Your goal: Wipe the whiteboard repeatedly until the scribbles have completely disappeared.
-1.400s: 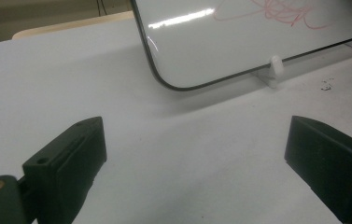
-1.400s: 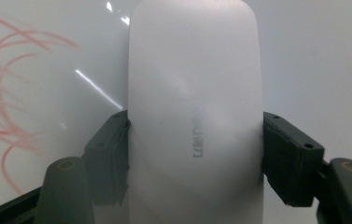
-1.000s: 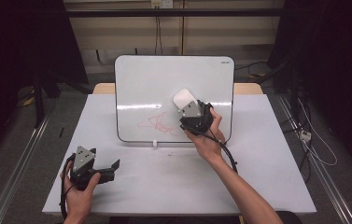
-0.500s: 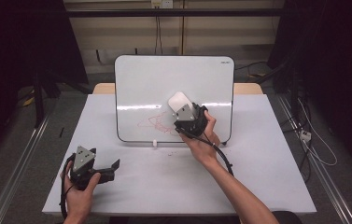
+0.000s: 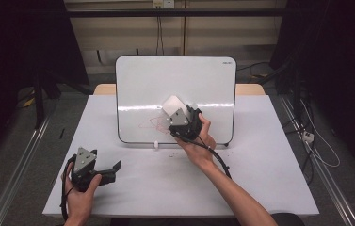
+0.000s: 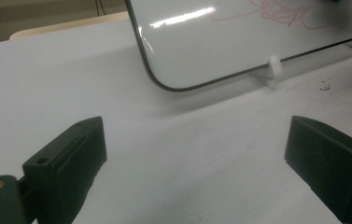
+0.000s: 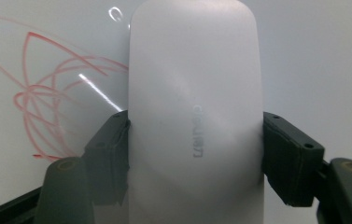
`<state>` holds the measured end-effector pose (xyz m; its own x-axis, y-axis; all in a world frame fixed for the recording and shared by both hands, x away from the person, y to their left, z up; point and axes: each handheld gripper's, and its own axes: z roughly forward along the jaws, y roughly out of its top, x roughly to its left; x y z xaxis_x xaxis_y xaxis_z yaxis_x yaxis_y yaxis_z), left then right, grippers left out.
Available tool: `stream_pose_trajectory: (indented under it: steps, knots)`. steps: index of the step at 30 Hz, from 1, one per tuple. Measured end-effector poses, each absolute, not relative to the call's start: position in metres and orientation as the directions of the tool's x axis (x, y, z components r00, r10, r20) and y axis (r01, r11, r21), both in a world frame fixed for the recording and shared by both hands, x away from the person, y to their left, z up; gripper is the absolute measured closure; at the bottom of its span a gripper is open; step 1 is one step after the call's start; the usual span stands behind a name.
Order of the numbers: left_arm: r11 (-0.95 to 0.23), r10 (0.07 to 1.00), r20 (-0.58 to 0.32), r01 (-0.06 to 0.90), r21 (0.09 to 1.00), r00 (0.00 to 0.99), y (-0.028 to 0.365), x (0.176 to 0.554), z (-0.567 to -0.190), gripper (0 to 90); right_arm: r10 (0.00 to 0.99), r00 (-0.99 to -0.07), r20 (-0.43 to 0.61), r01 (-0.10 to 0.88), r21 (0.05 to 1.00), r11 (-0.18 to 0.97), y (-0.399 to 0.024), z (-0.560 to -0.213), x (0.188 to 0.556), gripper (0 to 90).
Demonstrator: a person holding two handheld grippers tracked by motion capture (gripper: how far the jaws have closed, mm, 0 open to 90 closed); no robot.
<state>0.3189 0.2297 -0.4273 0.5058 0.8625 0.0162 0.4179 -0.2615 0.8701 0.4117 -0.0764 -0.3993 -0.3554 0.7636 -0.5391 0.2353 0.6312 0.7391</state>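
A whiteboard (image 5: pixel 175 80) stands upright on the white table (image 5: pixel 260 155), with red scribbles (image 5: pixel 154 123) low on its face. My right gripper (image 5: pixel 179 112) is shut on a white eraser (image 5: pixel 173 104), which lies flat against the board just right of the scribbles. In the right gripper view the eraser (image 7: pixel 194 112) sits between both pads, and the red scribbles (image 7: pixel 47 93) are to its left. My left gripper (image 5: pixel 114 167) rests on the table at the front left, open, with nothing between its jaws. In the left gripper view the board's lower corner (image 6: pixel 173 56) lies ahead.
A small white clip foot (image 5: pixel 157 145) holds the board's lower edge; it also shows as the foot (image 6: pixel 273 67) in the left gripper view. A few dark specks (image 6: pixel 324 85) lie on the table near it. Cables hang down behind the table, and metal rails run along both sides.
My right gripper has slid the eraser leftward and slightly down across the board, closer to the red scribbles. The left gripper has stayed where it was.
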Motion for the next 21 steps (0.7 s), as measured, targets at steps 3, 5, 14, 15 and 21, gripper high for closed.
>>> stream_pose_trajectory:
  steps: [3, 5, 14, 15, 21]
  knots:
    - [-0.262, 0.863, 0.017, 0.418, 0.87, 0.505, 0.23, 0.319, -0.427, 5.7, 0.745, -0.376, -0.551, 0.218, 0.729, 0.649, -0.067, -0.402, 0.411, 31.8]
    - [-0.262, 0.863, 0.017, 0.417, 0.87, 0.505, 0.231, 0.319, -0.427, 5.6, 0.738, -0.382, -0.556, 0.216, 0.723, 0.656, -0.063, -0.403, 0.411, 31.8]
    - [-0.259, 0.863, 0.015, 0.417, 0.871, 0.505, 0.231, 0.318, -0.427, 5.6, 0.725, -0.381, -0.574, 0.203, 0.712, 0.672, -0.055, -0.405, 0.41, 31.8]
    - [-0.259, 0.863, 0.015, 0.416, 0.872, 0.505, 0.23, 0.318, -0.427, 5.7, 0.723, -0.38, -0.577, 0.204, 0.711, 0.674, -0.055, -0.405, 0.41, 31.8]
    - [-0.261, 0.864, 0.017, 0.418, 0.87, 0.504, 0.23, 0.319, -0.427, 5.7, 0.726, -0.378, -0.575, 0.204, 0.713, 0.671, -0.054, -0.406, 0.409, 31.8]
